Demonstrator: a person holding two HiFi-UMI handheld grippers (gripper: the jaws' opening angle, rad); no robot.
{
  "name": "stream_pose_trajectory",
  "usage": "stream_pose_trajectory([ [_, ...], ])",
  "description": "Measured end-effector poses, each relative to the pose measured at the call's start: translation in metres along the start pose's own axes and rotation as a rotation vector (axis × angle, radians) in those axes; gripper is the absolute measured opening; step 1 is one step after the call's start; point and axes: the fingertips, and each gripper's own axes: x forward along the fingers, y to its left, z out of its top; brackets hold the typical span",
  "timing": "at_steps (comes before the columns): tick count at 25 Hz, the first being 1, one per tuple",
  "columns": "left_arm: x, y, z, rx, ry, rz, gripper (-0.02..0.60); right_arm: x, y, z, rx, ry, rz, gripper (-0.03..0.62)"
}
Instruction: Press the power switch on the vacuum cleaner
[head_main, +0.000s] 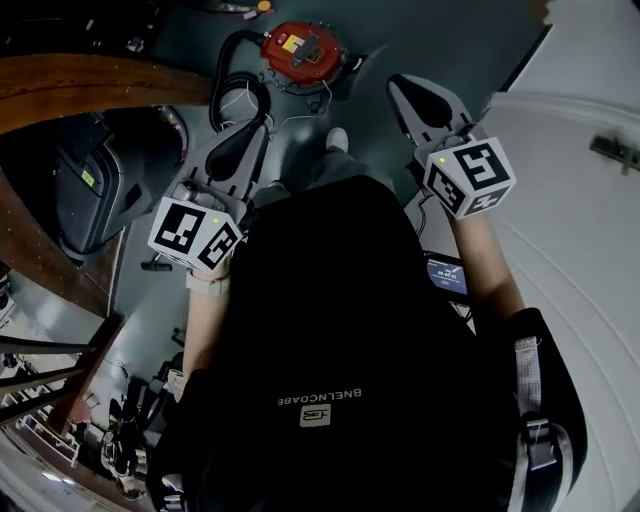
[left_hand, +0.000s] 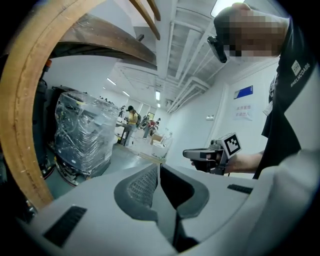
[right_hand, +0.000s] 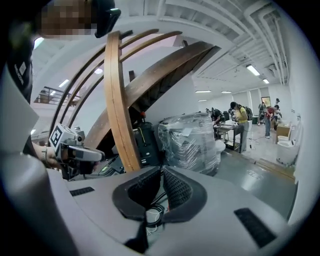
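The red round vacuum cleaner (head_main: 303, 52) sits on the grey floor at the top of the head view, its black hose (head_main: 238, 95) looping to its left. Both grippers hang in the air above the floor, short of the vacuum and apart from it. My left gripper (head_main: 262, 127) points up toward the hose loop, and its jaws (left_hand: 159, 166) meet at the tips, holding nothing. My right gripper (head_main: 396, 84) is to the right of the vacuum; its jaws (right_hand: 161, 170) also touch at the tips, with coiled cable (right_hand: 152, 216) showing below them. No switch can be made out.
A curved wooden beam (head_main: 60, 90) arcs along the left, with a black case (head_main: 90, 190) beneath it. A plastic-wrapped stack (right_hand: 192, 142) stands further off. A white surface (head_main: 580, 200) fills the right side. People stand far down the hall (right_hand: 239, 116).
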Motion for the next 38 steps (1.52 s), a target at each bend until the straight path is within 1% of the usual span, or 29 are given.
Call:
stream_pose_trajectory([
  [4,0.002,0.012,0.000,-0.027,-0.009,0.087,0.015,0.035,-0.008,0.006,-0.035,0.041,0.094,0.035],
  [7,-0.006,0.030,-0.001,-0.047,-0.020,0.133,0.015,0.063,-0.003,0.009,-0.061,0.068,0.137,0.035],
  [12,-0.034,0.067,0.008,-0.063,-0.049,0.182,0.015,0.110,0.014,0.015,-0.103,0.116,0.159,0.035],
  [16,-0.065,0.097,0.017,-0.073,-0.073,0.200,0.015,0.148,0.035,0.018,-0.142,0.165,0.162,0.035],
  [21,-0.097,0.131,0.022,-0.070,-0.082,0.221,0.015,0.200,0.053,0.010,-0.180,0.240,0.171,0.035],
  [26,-0.116,0.147,0.021,-0.092,-0.081,0.266,0.015,0.245,0.062,-0.006,-0.249,0.341,0.214,0.035],
  [29,-0.119,0.152,0.015,-0.115,-0.079,0.303,0.015,0.269,0.060,-0.021,-0.287,0.405,0.249,0.035],
  [33,-0.112,0.162,0.014,-0.157,-0.082,0.364,0.015,0.303,0.046,-0.043,-0.314,0.497,0.292,0.035],
  [38,-0.092,0.177,0.008,-0.221,-0.083,0.431,0.015,0.345,0.020,-0.076,-0.329,0.585,0.333,0.035],
])
